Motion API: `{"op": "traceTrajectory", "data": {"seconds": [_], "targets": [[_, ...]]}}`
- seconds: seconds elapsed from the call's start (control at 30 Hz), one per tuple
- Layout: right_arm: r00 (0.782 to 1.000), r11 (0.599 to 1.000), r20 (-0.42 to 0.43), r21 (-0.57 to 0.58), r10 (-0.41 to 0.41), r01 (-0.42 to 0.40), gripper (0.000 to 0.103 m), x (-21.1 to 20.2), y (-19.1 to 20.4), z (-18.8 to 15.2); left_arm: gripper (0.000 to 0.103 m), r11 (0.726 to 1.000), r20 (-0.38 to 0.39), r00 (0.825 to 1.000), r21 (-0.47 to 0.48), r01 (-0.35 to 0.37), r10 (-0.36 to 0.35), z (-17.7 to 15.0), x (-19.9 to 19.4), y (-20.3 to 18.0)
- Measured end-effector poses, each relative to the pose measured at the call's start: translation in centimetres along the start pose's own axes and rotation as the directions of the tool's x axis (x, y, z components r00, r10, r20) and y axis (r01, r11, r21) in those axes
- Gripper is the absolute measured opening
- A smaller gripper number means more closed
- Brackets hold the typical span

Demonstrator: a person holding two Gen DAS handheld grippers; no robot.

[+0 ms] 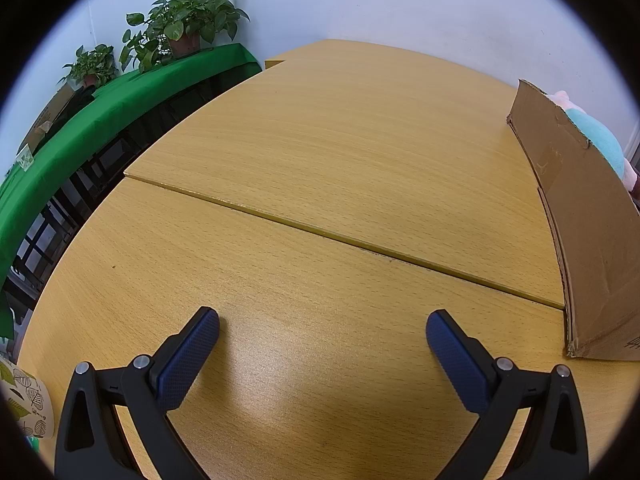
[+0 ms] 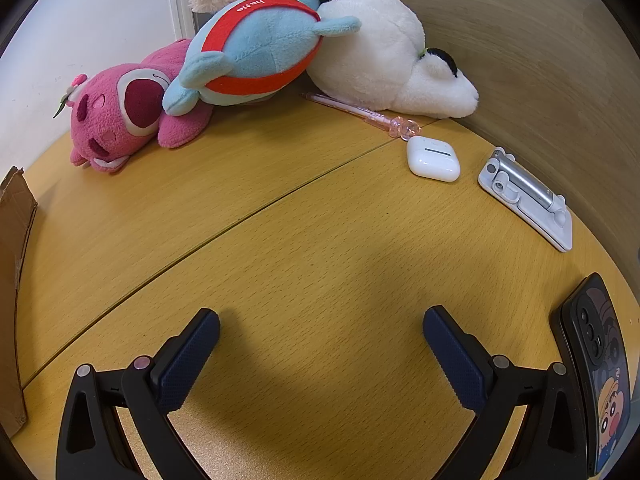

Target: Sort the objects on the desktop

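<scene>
In the right wrist view, a pink plush bear point(image 2: 120, 116), a blue plush with a red band point(image 2: 260, 52) and a white plush point(image 2: 384, 56) lie at the back of the wooden table point(image 2: 280, 248). A pink pen point(image 2: 356, 114), a white earbud case point(image 2: 433, 159), a white folding phone stand point(image 2: 528, 198) and a phone in a cartoon case point(image 2: 600, 372) lie to the right. My right gripper point(image 2: 320, 332) is open and empty over bare table. My left gripper point(image 1: 322, 332) is open and empty over bare table, left of a cardboard box point(image 1: 580, 216).
The cardboard box also shows at the left edge of the right wrist view point(image 2: 12, 280). A patterned paper cup point(image 1: 24, 404) stands at the left gripper's lower left. A green-covered shelf point(image 1: 120, 112) with potted plants point(image 1: 188, 20) runs along the left wall.
</scene>
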State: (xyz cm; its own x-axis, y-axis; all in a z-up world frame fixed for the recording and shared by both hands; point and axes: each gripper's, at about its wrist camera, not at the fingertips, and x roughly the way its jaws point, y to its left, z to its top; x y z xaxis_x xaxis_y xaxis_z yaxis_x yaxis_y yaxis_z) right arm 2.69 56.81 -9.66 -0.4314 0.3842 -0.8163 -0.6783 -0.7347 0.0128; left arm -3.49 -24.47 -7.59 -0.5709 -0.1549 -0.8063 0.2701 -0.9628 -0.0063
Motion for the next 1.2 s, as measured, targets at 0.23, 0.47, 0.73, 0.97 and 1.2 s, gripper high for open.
{"op": "traceTrajectory", "data": {"seconds": [0.23, 0.47, 0.73, 0.97, 1.2], "targets": [[1.000, 1.000, -0.001, 0.001, 0.000, 0.000, 0.103, 0.1, 0.0, 0.1, 0.103, 1.000, 0.000, 1.000, -0.004, -0.003, 0.003, 0.2, 0.2, -0.6], [1.000, 1.000, -0.002, 0.002, 0.000, 0.000, 0.103, 0.1, -0.2, 0.0, 0.103, 1.000, 0.000, 1.000, -0.006, -0.005, 0.005, 0.2, 0.3, -0.9], [1.000, 1.000, -0.002, 0.002, 0.000, 0.000, 0.103, 0.2, -0.1, 0.1, 0.103, 1.000, 0.000, 1.000, -0.007, -0.007, 0.007, 0.3, 0.4, -1.2], [1.000, 1.000, -0.003, 0.001, 0.000, 0.000, 0.103, -0.7, 0.1, -0.4, 0.103, 1.000, 0.000, 1.000, -0.008, -0.007, 0.007, 0.4, 0.5, -1.4], [1.000, 1.000, -0.003, 0.001, 0.000, 0.000, 0.103, -1.3, -0.7, -1.0, 0.103, 1.000, 0.001, 1.000, -0.009, -0.008, 0.008, 0.4, 0.5, -1.5]]}}
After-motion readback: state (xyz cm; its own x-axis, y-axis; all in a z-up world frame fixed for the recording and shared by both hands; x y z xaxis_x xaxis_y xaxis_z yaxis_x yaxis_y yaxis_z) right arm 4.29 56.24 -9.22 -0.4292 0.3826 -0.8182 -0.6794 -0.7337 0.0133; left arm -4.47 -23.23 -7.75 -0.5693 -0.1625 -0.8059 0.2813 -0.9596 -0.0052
